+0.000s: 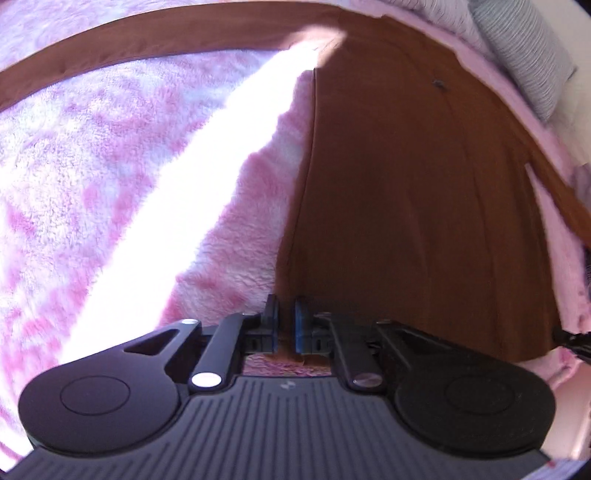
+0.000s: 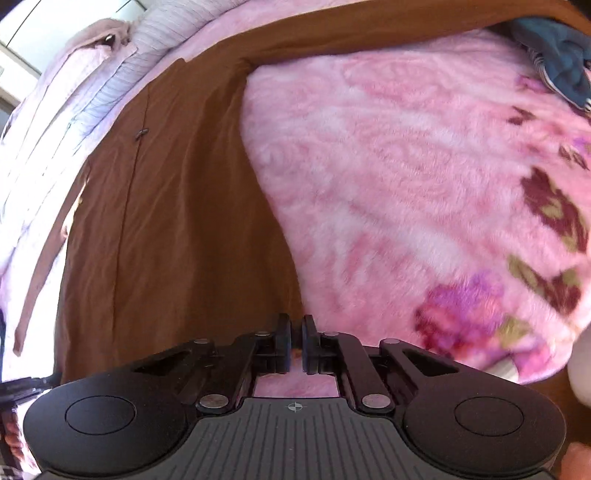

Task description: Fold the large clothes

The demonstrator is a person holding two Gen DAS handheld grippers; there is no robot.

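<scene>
A large brown garment (image 1: pixel 406 192) lies flat on a fluffy pink blanket (image 1: pixel 92 166), with one sleeve (image 1: pixel 147 48) stretched across the far side. My left gripper (image 1: pixel 286 314) sits at the garment's near left corner, jaws shut with brown cloth pinched between the blue pads. The right wrist view shows the same brown garment (image 2: pixel 166 221) to the left, its other sleeve (image 2: pixel 369 26) running along the top. At the garment's near right corner my right gripper (image 2: pixel 295 332) is shut on the hem.
A bright strip of sunlight (image 1: pixel 192 192) crosses the blanket. A striped pillow (image 1: pixel 524 55) and pale pink cloth (image 2: pixel 92 48) lie beyond the garment. A dark teal garment (image 2: pixel 554 55) sits at the far right. The pink blanket (image 2: pixel 406 166) has a flower print.
</scene>
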